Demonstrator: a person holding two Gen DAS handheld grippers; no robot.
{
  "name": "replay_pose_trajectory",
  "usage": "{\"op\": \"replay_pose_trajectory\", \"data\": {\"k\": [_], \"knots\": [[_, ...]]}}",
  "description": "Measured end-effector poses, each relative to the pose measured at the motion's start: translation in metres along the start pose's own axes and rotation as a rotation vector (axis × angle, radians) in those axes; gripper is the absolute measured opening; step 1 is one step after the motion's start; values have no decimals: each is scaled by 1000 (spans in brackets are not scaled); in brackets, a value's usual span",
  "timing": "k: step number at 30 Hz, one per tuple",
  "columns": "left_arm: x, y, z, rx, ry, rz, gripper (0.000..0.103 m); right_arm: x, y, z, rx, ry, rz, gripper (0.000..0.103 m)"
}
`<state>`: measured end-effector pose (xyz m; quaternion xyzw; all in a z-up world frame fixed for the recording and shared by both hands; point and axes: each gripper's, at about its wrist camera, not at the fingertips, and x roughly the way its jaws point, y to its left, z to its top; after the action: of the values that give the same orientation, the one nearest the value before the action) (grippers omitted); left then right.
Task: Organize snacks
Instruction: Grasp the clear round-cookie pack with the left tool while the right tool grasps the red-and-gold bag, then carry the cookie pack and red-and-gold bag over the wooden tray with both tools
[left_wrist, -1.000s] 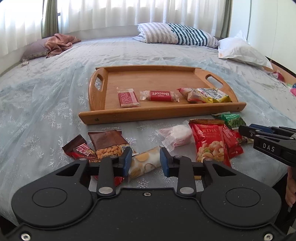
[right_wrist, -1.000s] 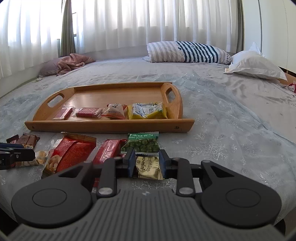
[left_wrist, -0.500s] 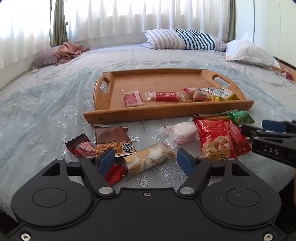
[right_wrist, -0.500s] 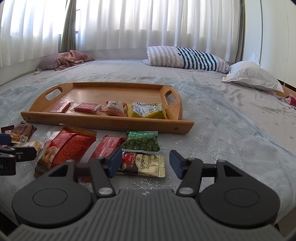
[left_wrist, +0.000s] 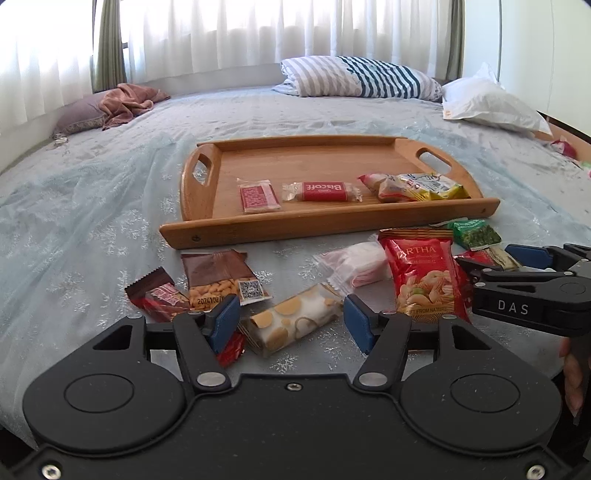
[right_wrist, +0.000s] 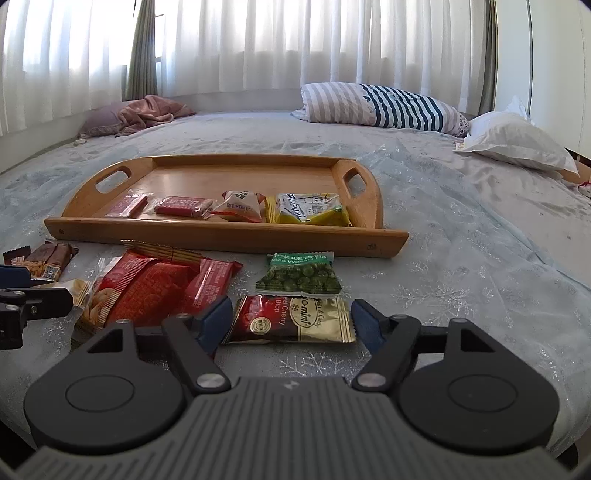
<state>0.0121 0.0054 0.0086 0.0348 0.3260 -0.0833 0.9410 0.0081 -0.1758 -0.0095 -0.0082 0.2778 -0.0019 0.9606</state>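
Left wrist view: left tongs (left_wrist: 291, 323), just closing slightly, stand apart over the dotted biscuit pack (left_wrist: 291, 323); right tongs (right_wrist: 291, 325) just spread around the cherry-drop packet (right_wrist: 291, 319), both snacks flat on the bed (right_wrist: 480, 258).

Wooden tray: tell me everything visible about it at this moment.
The wooden tray is light brown, rectangular, with a raised rim and a cut-out handle at each end. It lies flat on the bedspread, beyond the loose snacks. Four packets sit in a row along its near edge; the rest of its floor is bare. Neither gripper touches it.
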Motion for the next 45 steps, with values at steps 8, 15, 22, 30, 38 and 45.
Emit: {"op": "replay_pose_trajectory", "data": {"k": [8,15,22,30,38,45], "knots": [[-3,-1,-1,-17,58,-84,26,-6,4,-2,-21,-2,12,60],[-9,5,8,-47,11,-123,46,-16,-1,1,-9,-8,3,60],[15,2,7,-44,73,-152,34,-25,-16,3,25,-23,-39,60],[2,1,13,-42,33,-136,21,-25,-24,9,63,-42,-46,60],[-1,13,34,-88,5,-99,21,-28,-26,17,98,-81,-36,60],[7,23,52,-123,-9,-90,21,-27,-29,26,118,-111,-17,60]]}}
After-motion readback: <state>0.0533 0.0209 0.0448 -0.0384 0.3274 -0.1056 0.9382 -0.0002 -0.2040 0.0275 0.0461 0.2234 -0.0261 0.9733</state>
